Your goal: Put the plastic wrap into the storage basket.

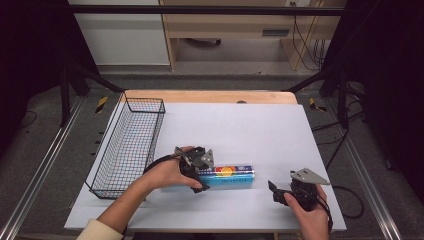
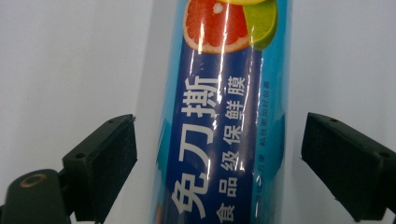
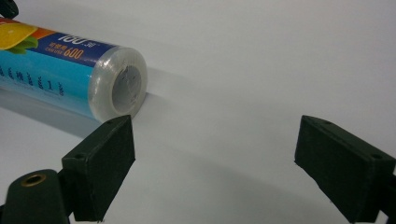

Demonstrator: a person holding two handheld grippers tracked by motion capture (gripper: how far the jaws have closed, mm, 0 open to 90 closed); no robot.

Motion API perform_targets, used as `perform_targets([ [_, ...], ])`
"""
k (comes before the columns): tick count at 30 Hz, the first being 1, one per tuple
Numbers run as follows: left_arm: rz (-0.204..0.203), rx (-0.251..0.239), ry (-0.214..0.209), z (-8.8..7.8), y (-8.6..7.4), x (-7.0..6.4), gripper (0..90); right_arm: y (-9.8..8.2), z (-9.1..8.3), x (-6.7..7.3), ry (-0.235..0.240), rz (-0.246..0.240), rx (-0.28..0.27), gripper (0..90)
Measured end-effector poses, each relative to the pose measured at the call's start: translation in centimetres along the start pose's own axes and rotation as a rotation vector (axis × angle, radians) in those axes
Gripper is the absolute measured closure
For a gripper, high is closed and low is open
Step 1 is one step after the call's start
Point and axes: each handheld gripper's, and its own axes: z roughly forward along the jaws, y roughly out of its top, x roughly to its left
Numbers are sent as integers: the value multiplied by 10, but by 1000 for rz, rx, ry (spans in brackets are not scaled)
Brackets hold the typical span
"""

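White sheet [image 1: 250, 130] covers most of a wooden table [image 1: 210, 96], wood strip showing along the top edge of the sheet in the high view; grey floor round it, dark frame bars at left & right, pale cabinet and wood shelving across the top of the frame, cables upper right. Black wire basket [image 1: 127, 145] sits on the sheet's left side, running from mid-left up toward the table's far edge. Blue cling-film roll [image 1: 227, 176] w/ citrus print lies flat on the sheet, just below frame centre, long axis left-right. Left gripper [image 1: 196, 172] is over the roll's left end; in the left gripper view its jaws stand wide, one each side of the roll [image 2: 224, 121], bare sheet visible between each pad and the wrap, so not clamped, nothing gripped. Whether the pads brush the roll lower down is prob. not decidable, as the bottom of that view cuts off. Left hand [image 1: 167, 172] comes in from bottom left, forearm angled up-right, pale sleeve at the bottom edge, gripper tipped down at the roll. Right gripper [image 1: 275, 191] sits lower right of the high view, near the roll's right end but apart from it; jaws spread wide & empty in the right gripper view, roll's clear-wrapped end [image 3: 119, 84] just above the left-hand pad, upper left of the frame. Right hand [image 1: 312, 215] enters from the bottom edge, gripper held low, pointing left toward the roll
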Motion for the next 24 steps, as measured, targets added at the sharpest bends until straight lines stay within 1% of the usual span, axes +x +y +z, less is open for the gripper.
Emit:
perform_targets([
  [1,6,8,-6,2,1,1,111,0,0,0,2,1,4,122],
  [2,6,8,-6,2,1,1,113,0,0,0,2,1,4,122],
  [3,5,3,-15,3,2,1,113,0,0,0,2,1,3,122],
  [4,15,18,-14,4,3,1,114,0,0,0,3,0,4,121],
  [6,20,32,-19,6,3,0,114,0,0,0,2,-1,4,121],
  [8,22,34,-18,8,3,0,112,0,1,0,4,1,6,121],
  [11,29,41,-35,10,4,-1,111,0,1,1,3,-4,6,121],
  [13,33,46,-34,12,5,-3,126,0,1,0,4,-4,5,121],
  [15,25,55,-33,14,5,-4,128,0,1,1,3,-4,6,121],
  [19,26,69,-30,17,5,-3,129,0,1,1,5,-4,8,121],
  [22,24,70,-21,18,4,-3,145,0,1,1,4,-8,7,121],
  [24,30,69,-32,19,5,-2,195,0,2,1,6,-7,8,120],
])
